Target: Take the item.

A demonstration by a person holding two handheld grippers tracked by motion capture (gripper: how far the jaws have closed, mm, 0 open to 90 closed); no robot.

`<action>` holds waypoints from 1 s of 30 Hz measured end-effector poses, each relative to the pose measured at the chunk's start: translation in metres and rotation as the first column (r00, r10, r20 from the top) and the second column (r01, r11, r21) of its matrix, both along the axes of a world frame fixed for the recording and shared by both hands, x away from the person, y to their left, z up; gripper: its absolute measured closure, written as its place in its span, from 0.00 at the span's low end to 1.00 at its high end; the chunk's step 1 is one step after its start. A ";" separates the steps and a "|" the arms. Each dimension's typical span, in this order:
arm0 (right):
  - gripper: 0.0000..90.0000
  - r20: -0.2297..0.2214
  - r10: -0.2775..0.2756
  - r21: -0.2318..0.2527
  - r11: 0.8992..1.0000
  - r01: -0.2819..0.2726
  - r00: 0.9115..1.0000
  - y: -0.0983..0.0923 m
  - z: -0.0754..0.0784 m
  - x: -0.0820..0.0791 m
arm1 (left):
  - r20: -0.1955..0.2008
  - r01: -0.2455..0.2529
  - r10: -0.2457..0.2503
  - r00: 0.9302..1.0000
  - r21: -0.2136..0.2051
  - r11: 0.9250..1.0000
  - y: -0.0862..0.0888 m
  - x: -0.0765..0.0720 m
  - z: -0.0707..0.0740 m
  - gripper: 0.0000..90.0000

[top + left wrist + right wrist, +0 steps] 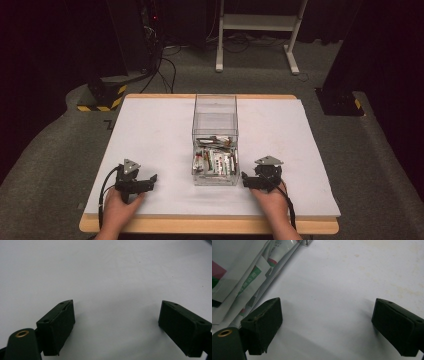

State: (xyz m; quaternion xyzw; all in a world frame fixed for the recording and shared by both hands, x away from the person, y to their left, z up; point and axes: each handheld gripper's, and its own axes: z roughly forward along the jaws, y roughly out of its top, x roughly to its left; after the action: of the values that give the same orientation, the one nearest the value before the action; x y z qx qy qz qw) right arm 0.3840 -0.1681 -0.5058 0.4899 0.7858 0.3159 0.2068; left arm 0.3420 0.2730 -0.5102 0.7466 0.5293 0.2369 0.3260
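High view: clear box (215,142) of packets (214,161) mid-table (150,130), left gripper (150,181) and right gripper (246,180) flanking its near end | Left gripper view: jaws wide apart, nothing between | Right gripper view: jaws apart, packets (244,277) just beside the left jaw.

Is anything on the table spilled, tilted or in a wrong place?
Nothing stands out. The clear box stands upright in the middle of the white table, its packets all inside. Both grippers, left and right, rest open beside it.
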 end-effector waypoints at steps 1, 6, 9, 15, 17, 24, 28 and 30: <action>0.10 -0.001 -0.001 0.000 1.000 0.001 1.000 0.000 0.000 0.000 | -0.001 0.001 -0.001 1.000 0.000 1.000 0.000 0.000 0.000 0.15; 0.10 -0.005 -0.002 0.001 1.000 0.002 1.000 0.000 0.000 0.000 | 0.000 0.002 -0.002 1.000 0.003 1.000 0.000 0.000 0.000 0.15; 0.10 -0.002 -0.003 0.000 1.000 0.003 1.000 0.000 0.000 0.000 | 0.000 0.002 -0.002 1.000 0.004 1.000 0.000 0.000 0.000 0.15; 0.10 0.001 -0.005 -0.003 1.000 0.005 1.000 0.001 0.000 0.000 | -0.001 0.002 -0.002 1.000 0.003 1.000 0.000 0.000 0.000 0.15; 0.10 0.001 -0.004 -0.004 1.000 0.004 1.000 0.001 0.000 0.000 | 0.000 0.002 -0.002 1.000 0.003 1.000 0.000 0.000 0.000 0.15; 0.10 0.001 0.001 0.000 1.000 -0.001 1.000 0.000 0.000 0.000 | 0.001 0.001 -0.001 1.000 0.002 1.000 0.000 0.000 0.000 0.15; 0.10 0.002 0.000 -0.003 1.000 0.000 1.000 0.000 0.000 0.000 | 0.001 0.001 -0.001 1.000 0.002 1.000 0.000 0.000 0.000 0.15; 0.10 0.002 -0.001 -0.003 1.000 0.001 1.000 0.000 0.000 0.000 | 0.000 0.002 -0.002 1.000 0.003 1.000 0.000 0.000 0.000 0.15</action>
State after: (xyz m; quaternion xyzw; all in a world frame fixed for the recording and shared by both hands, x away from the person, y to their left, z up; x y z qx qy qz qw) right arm 0.3839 -0.1680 -0.5055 0.4896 0.7859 0.3150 0.2085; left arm 0.3422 0.2733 -0.5100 0.7477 0.5282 0.2373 0.3249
